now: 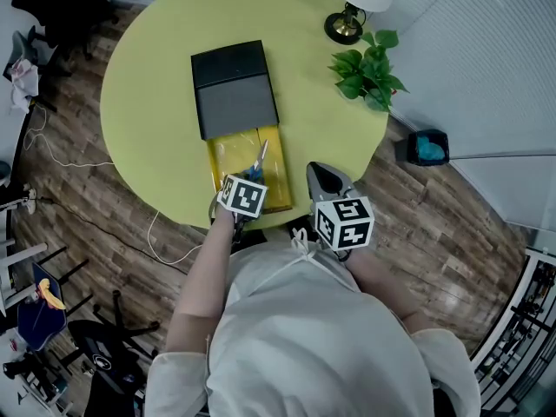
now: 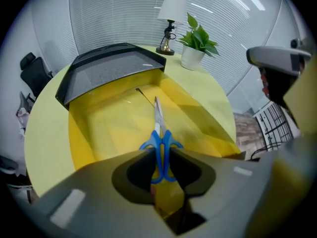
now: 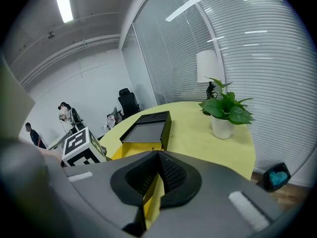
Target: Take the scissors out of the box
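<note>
Blue-handled scissors [image 1: 259,165] [image 2: 161,150] lie in the open yellow box [image 1: 224,159] [image 2: 99,128], blades pointing toward its far end. The box's black lid [image 1: 233,89] [image 2: 114,66] sits slid back over the far half. My left gripper [image 1: 250,183] [image 2: 161,165] points steeply down into the near end of the box, its pads pressed on both sides of the blue handle loops. The right gripper [image 1: 323,176] [image 3: 158,157] hovers just right of the box near the table's front edge, jaws together and nothing between them.
The box rests on a round yellow-green table [image 1: 148,102]. A potted plant [image 1: 369,72] [image 3: 225,110] and a lamp [image 1: 347,20] stand at the far right. A blue bin [image 1: 428,148] sits on the floor to the right. Two people [image 3: 67,114] stand far off.
</note>
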Tool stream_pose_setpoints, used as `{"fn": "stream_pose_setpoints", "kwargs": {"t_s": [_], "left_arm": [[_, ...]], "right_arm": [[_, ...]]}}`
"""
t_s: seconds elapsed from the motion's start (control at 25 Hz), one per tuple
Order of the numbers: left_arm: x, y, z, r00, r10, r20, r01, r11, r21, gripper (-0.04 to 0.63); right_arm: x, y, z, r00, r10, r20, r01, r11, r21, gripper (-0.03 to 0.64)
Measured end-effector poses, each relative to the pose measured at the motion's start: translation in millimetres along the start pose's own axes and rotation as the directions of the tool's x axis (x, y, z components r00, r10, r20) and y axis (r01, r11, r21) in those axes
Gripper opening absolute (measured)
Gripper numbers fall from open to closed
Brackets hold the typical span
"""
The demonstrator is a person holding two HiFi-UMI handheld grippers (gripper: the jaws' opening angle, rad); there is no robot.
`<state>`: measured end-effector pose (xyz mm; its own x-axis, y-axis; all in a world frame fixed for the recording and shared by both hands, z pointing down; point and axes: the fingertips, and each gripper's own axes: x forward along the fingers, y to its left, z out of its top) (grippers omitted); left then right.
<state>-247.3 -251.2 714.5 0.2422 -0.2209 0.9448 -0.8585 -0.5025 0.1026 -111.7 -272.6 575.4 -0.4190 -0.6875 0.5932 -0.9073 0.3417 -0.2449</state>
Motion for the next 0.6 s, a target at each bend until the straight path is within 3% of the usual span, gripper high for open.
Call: {"fn": "stream_pose_setpoints", "kwargs": {"t_s": [0.16, 0.6], "left_arm": [[2, -2, -1, 0.999, -0.030, -0.015, 0.030, 0.999, 0.017, 0.094], [-39, 2, -1, 0.995, -0.014, 0.099, 0.018, 0.999, -0.035, 0.092]], "right_arm": [[-3, 0, -1, 1.000, -0.005, -0.006, 0.005, 1.000, -0.014, 0.000], [-4, 10, -4, 0.999, -0.030, -0.018, 0.030, 0.999, -0.030, 0.000]]}}
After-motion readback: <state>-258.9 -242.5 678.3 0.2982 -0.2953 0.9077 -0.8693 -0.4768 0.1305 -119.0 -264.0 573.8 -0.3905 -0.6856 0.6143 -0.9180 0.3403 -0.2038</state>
